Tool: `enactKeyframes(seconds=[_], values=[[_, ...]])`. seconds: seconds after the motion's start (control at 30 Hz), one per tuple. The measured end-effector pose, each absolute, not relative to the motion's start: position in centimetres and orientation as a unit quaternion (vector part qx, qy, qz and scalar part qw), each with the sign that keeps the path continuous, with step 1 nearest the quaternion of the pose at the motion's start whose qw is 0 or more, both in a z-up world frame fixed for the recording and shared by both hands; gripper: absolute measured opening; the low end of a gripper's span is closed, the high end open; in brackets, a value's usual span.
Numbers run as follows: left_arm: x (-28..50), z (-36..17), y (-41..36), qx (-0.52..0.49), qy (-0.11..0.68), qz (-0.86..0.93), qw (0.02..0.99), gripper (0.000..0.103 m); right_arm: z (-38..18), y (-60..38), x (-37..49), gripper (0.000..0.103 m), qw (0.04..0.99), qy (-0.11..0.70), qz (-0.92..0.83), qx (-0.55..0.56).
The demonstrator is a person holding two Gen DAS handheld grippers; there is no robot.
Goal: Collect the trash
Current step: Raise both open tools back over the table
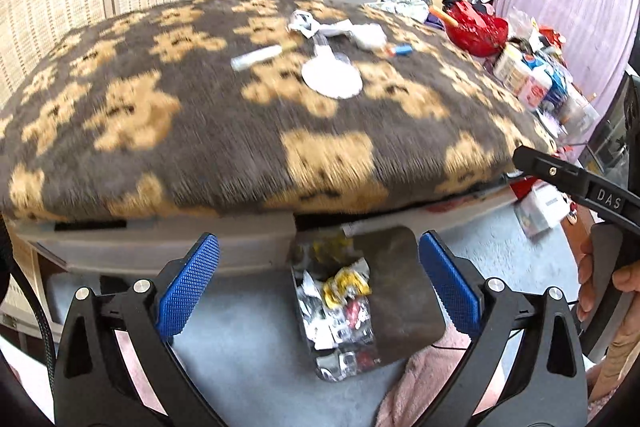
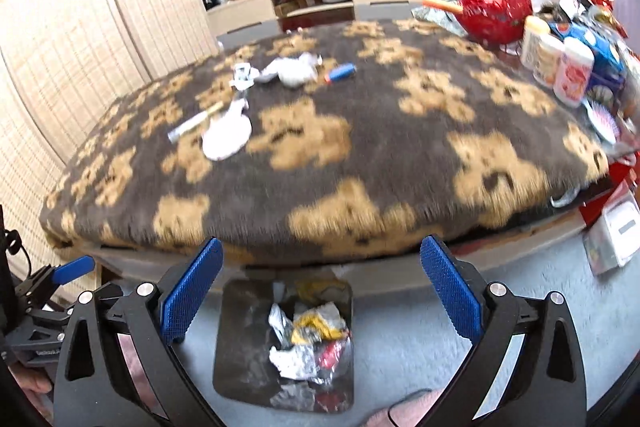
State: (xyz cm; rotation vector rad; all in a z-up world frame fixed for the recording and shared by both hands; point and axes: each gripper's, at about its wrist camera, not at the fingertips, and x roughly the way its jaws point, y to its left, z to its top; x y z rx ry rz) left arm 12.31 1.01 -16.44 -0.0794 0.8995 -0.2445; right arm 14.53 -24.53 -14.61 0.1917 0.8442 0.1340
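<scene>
Surface: bear-print blanket (image 1: pixel 224 131) over a low table, filling the view from 9 to 3 o'clock.
Edges: clutter (image 2: pixel 568 67) along the 2 o'clock edge; grey carpet (image 2: pixel 420 339) in front lies open.
Bin: trash bin (image 2: pixel 240 347) at 6 o'clock, wrappers inside.
Trash left: white round lid (image 1: pixel 332 77), tube (image 1: pixel 256 58), crumpled paper (image 1: pixel 320 25), blue piece (image 1: pixel 400 50) near 12 o'clock.
Tongs: left gripper (image 1: pixel 318 281) and right gripper (image 2: pixel 320 285) both released, empty.

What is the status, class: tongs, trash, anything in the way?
Both tongs, left and right, open, empty. Bin below holds wrappers. Paper scraps, tube, round lid left on blanket. Path clear.
</scene>
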Motion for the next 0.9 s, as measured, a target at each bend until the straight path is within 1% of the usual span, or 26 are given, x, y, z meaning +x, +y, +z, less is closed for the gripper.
enactKeyframes(seconds=[0.27, 0.47, 0.53, 0.57, 0.63, 0.7, 0.83, 0.9], values=[[18.0, -15.0, 2.4, -0.007, 0.42, -0.102, 0.902, 0.095, -13.6, -20.9, 20.7, 0.099, 0.907, 0.4, 0.092, 0.093], [22.8, -15.3, 4.0, 0.002, 0.423, -0.093, 0.902, 0.094, -14.1, -18.5, 24.8, 0.099, 0.901, 0.403, 0.112, 0.114], [24.1, -15.5, 4.4, 0.005, 0.425, -0.093, 0.9, 0.087, -14.5, -17.8, 26.0, 0.099, 0.897, 0.407, 0.118, 0.123], [24.6, -15.7, 4.6, 0.006, 0.427, -0.094, 0.899, 0.085, -14.7, -17.5, 26.6, 0.098, 0.895, 0.409, 0.122, 0.127], [25.7, -16.0, 4.7, 0.008, 0.433, -0.097, 0.896, 0.079, -15.2, -16.7, 27.5, 0.094, 0.892, 0.414, 0.126, 0.132], [26.5, -16.3, 4.7, 0.013, 0.436, -0.1, 0.894, 0.075, -15.8, -16.0, 28.4, 0.089, 0.887, 0.421, 0.131, 0.134], [27.9, -16.8, 4.9, 0.022, 0.436, -0.107, 0.893, 0.07, -16.9, -14.5, 29.7, 0.087, 0.882, 0.433, 0.134, 0.128], [28.4, -17.1, 5.1, 0.021, 0.437, -0.107, 0.893, 0.07, -17.5, -13.8, 30.3, 0.087, 0.88, 0.439, 0.134, 0.124]])
